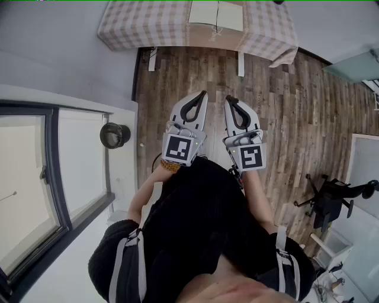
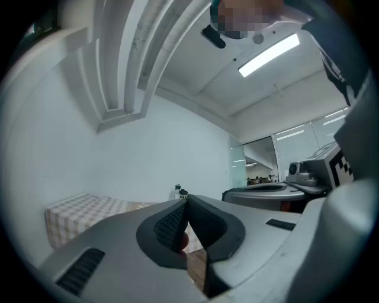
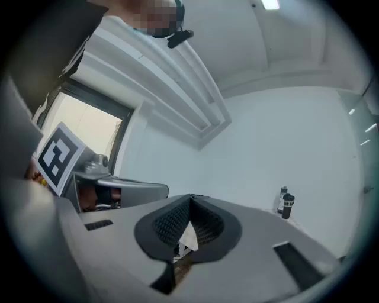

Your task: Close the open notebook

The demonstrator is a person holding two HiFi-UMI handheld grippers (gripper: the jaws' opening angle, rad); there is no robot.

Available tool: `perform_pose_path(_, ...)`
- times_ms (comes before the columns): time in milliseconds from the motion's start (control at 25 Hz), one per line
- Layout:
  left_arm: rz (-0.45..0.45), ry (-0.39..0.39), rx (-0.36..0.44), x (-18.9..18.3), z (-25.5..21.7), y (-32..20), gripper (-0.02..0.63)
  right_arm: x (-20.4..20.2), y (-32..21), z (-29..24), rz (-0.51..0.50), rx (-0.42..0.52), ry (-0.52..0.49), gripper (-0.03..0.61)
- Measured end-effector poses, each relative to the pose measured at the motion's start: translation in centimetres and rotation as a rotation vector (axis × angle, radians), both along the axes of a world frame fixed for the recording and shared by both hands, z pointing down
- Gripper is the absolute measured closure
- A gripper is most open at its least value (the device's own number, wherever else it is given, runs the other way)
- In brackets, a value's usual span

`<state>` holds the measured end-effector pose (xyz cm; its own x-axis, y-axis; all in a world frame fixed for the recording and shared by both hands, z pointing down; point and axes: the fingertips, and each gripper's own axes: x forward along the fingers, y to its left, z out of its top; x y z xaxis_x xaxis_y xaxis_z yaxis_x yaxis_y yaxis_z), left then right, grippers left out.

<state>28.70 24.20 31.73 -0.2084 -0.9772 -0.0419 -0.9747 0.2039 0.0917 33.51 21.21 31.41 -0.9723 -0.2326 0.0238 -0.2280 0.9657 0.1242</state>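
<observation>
An open notebook (image 1: 216, 16) with pale pages lies on a table (image 1: 136, 26) covered by a checked cloth, at the far end of the wooden floor. I stand well back from it. My left gripper (image 1: 203, 93) and right gripper (image 1: 230, 99) are held side by side at waist height, level, pointing toward the table. Both are shut with nothing between the jaws. In the left gripper view the left gripper (image 2: 185, 200) has its pads together, and the checked table (image 2: 77, 214) shows low at the left. In the right gripper view the right gripper (image 3: 190, 199) is also closed and empty.
A wooden floor (image 1: 284, 112) stretches between me and the table. A window (image 1: 35, 177) and a white sill with a black round object (image 1: 115, 135) are at the left. An office chair (image 1: 331, 198) stands at the right. Two bottles (image 3: 286, 204) stand on the table.
</observation>
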Motion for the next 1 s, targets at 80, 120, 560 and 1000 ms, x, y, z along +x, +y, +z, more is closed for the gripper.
perform_pose_path(80, 0.009, -0.027, -0.019, -1.4, 0.5, -0.9, 0.615, -1.4, -0.8, 0.3, 0.005, -0.007, 0.008, 0.580)
perform_pose_path(120, 0.012, -0.034, -0.023, -2.1, 0.7, -1.4, 0.615, -2.1, -1.2, 0.5, 0.006, -0.012, 0.011, 0.580)
perform_pose_path(560, 0.053, -0.025, -0.039, -8.4, 1.9, -6.0, 0.615, -8.7, -5.8, 1.1, 0.006, -0.029, 0.016, 0.577)
perform_pose_path(1000, 0.047, -0.025, -0.081, -16.6, 4.3, -8.4, 0.615, -15.2, -10.5, 3.9, 0.041, -0.020, 0.080, 0.577)
